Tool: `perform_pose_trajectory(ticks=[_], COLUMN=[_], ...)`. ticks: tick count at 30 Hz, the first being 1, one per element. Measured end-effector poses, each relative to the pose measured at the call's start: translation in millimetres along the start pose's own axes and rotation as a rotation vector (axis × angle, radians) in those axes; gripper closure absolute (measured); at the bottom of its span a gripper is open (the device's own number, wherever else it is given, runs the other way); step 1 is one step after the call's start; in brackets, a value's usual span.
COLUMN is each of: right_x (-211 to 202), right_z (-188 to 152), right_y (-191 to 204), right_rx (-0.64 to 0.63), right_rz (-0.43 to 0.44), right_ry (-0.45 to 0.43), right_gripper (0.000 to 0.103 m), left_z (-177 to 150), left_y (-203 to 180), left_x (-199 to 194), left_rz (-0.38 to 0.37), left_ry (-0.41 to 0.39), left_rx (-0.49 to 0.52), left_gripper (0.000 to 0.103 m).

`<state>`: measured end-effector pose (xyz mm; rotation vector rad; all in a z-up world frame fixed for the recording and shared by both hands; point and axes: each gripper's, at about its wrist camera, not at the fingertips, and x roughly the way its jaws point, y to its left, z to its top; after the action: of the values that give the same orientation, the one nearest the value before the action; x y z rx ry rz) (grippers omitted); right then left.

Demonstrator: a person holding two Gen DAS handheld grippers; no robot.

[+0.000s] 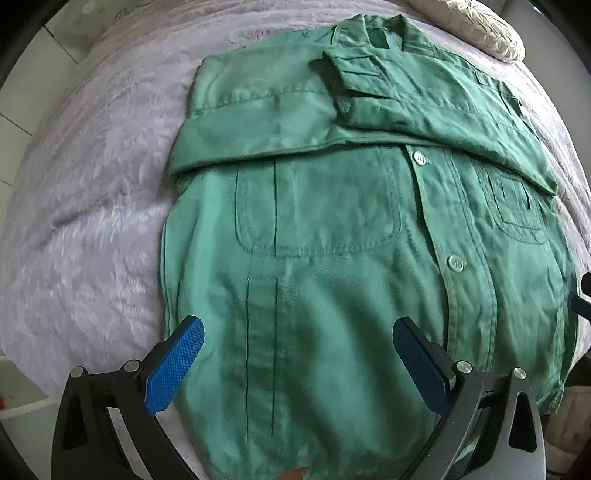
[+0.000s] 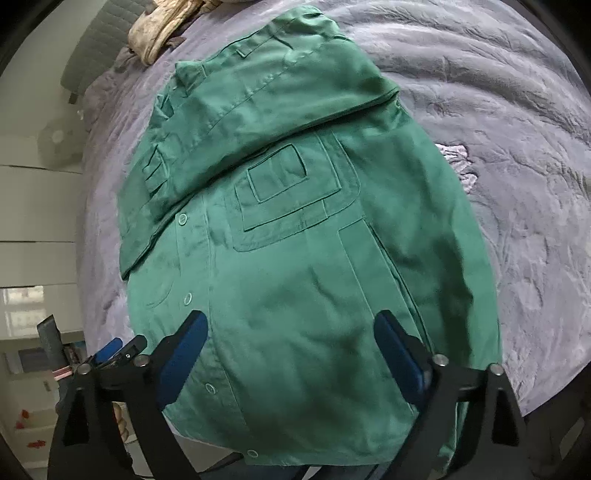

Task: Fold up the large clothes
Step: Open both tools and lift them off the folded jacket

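Observation:
A large green button-up shirt [image 1: 332,206] lies front up on a grey bedspread [image 1: 92,184], collar at the far end, both sleeves folded across its chest. It also shows in the right wrist view [image 2: 295,258]. My left gripper [image 1: 297,328] is open and empty, hovering over the shirt's lower left part near the hem. My right gripper [image 2: 291,321] is open and empty over the lower right part, right of the button placket [image 2: 188,297]. The left gripper's tip [image 2: 110,347] shows at the left of the right wrist view.
A cream pillow [image 1: 480,26] lies beyond the collar at the head of the bed; it also shows in the right wrist view [image 2: 162,26]. White furniture [image 2: 33,221] stands left of the bed. The near bed edge runs under the shirt's hem.

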<state>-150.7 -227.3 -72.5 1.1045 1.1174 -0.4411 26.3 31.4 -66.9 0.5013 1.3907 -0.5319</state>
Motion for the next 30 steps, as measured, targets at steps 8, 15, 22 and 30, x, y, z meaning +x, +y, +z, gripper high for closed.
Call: perform_pose_trajectory(ticks=[8,15,22,30], right_x=[0.8,8.7,4.8,1.8], right_z=[-11.7,-19.5,-19.9,-13.9], right_y=[8.5,15.2,23.1,16.3], right_rx=[-0.064,-0.076,-0.116,-0.095], right_rz=[-0.015,-0.004,-0.025,-0.02], right_ry=[0.022,0.068,0.064,0.085], right_gripper=[0.008,0.008,0.008,0.008], left_z=[-8.7,-13.8,-17.2,-21.9], left_y=[11.8,18.4,22.9,29.1], left_x=[-5.7,-12.2,-7.0,-3.0], left_rz=[0.0,0.027,0.029,0.008], left_ry=[0.009,-0.003,0.015,0.025], left_rx=[-0.019,-0.016,0.004,0.007], left_gripper=[0.0,0.0,0.0,0.0])
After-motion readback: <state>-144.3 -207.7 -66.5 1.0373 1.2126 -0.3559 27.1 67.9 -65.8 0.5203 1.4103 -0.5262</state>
